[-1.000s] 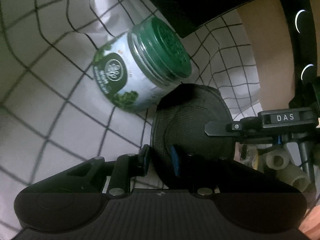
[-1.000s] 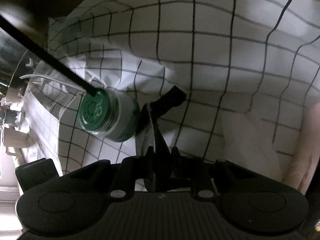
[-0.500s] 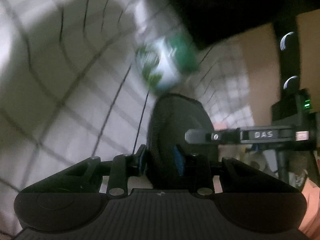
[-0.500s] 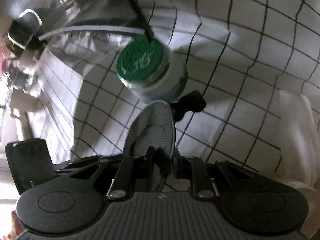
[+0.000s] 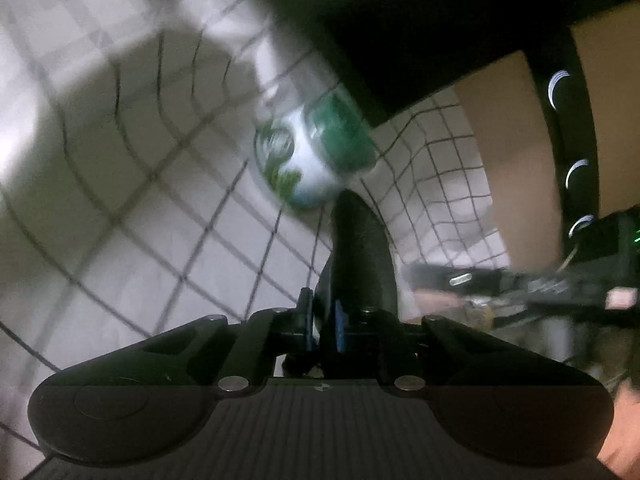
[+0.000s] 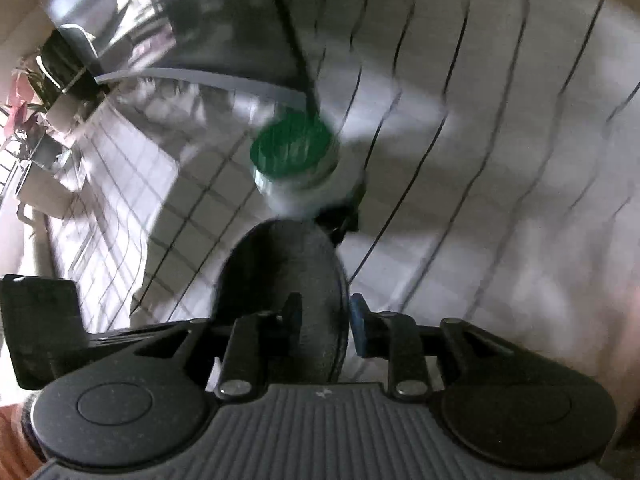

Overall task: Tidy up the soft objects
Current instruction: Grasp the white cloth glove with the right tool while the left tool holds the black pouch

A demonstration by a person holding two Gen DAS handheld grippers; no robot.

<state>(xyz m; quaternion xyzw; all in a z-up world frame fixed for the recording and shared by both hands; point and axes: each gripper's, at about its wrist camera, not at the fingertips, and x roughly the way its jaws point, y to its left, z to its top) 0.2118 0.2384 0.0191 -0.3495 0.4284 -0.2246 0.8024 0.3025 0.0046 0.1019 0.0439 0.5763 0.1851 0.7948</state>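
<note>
Now the left gripper is clenched on the black mesh pad; the right gripper is opening around it; a green-lidded jar lies just ahead.

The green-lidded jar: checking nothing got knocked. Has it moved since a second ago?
Cannot tell: the green-lidded jar still lies tipped on the checked cloth; both cameras shifted.

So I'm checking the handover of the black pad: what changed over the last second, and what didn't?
The left gripper, loosely around the black pad a second ago, has pinched shut on its edge. The right gripper, clamped on the pad before, is opening, the pad between its fingers. Both views have swung, so the pad now shows edge-on to the left camera. The green-lidded jar stays lying on the checked cloth.
</note>
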